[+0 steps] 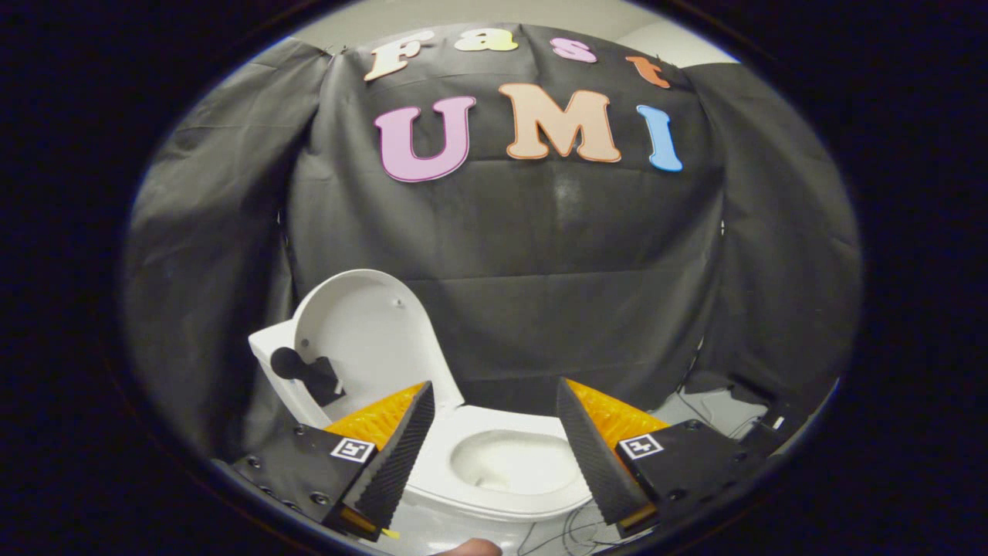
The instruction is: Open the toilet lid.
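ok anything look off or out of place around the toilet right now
Nothing looks spilled or broken. The toilet lid stands upright against the tank, the bowl open and clean. The one untidy thing is loose cables trailing on the floor beside the base. The gripper is open, holding nothing.

Black cloth [587, 270] drapes the booth's walls (creased, in folds), with pale floor [710, 409] and thin cables [575, 533] below.

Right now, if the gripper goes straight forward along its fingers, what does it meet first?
Probably the white ceramic toilet bowl, lying open between the spread fingers of the gripper; the raised white lid stands aside. Depth is unclear.
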The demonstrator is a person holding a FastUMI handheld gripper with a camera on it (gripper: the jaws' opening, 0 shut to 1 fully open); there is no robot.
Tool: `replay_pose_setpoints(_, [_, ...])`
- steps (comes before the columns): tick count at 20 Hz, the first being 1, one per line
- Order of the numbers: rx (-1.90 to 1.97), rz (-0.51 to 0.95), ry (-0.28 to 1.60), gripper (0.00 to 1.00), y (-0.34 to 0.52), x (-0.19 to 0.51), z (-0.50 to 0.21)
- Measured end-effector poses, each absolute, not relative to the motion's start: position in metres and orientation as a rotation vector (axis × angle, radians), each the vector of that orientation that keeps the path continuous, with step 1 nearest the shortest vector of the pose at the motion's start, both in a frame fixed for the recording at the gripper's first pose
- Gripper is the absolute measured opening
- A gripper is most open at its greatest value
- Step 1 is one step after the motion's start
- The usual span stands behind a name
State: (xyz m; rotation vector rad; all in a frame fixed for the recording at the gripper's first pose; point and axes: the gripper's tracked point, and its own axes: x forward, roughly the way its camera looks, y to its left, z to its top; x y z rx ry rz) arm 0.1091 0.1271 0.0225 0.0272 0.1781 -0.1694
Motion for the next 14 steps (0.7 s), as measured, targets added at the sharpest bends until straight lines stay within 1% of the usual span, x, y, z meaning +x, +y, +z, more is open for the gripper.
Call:
replay_pose_setpoints(2, [0.033, -0.162, 0.181, 0.99, 0.115, 0.107, 0.024])
replay_pose_setpoints(5, [0.033, -0.057, 0.21, 0.99, 0.13, 0.096, 0.011])
replay_pose_setpoints(6, [0.024, -0.044, 0.218, 0.99, 0.13, 0.091, 0.005])
replay_pose_setpoints(10, [0.008, -0.034, 0.211, 0.99, 0.14, 0.081, -0.033])
replay_pose_setpoints(12, [0.044, -0.013, 0.25, 0.99, 0.144, 0.086, -0.054])
replay_pose_setpoints(14, [0.035, 0.003, 0.261, 0.99, 0.14, 0.092, -0.057])
